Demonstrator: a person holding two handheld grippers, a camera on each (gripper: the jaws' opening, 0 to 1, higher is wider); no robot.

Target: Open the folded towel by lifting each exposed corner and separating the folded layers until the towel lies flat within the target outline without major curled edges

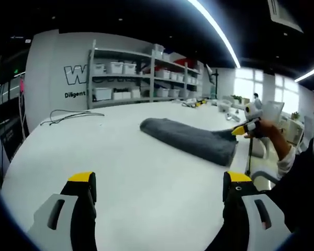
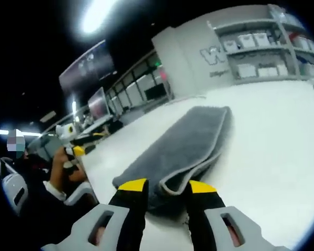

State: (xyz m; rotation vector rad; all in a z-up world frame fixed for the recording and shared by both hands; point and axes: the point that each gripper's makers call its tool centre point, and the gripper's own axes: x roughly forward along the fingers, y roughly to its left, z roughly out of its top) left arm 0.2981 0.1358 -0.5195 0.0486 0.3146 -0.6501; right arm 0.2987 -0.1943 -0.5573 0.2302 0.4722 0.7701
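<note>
A grey towel [image 1: 191, 138] lies folded into a long strip on the white table [image 1: 120, 157], right of the middle. My left gripper [image 1: 159, 180] hovers open over bare table, well short of the towel. A hand holds my right gripper [image 1: 245, 129] at the towel's right end, where the cloth rises a little toward the tips. In the right gripper view the towel [image 2: 183, 141] stretches away from me. Its near corner, with a pale hem, fills the narrow gap of my right gripper [image 2: 166, 186]. The left gripper [image 2: 73, 151] shows at the far left in a hand.
Shelves with white bins [image 1: 131, 78] stand behind the table. A thin black cable [image 1: 68, 116] lies at the table's far left. Small items [image 1: 220, 104] sit at the far right end. The table's edge [image 2: 94, 172] runs close by my right gripper.
</note>
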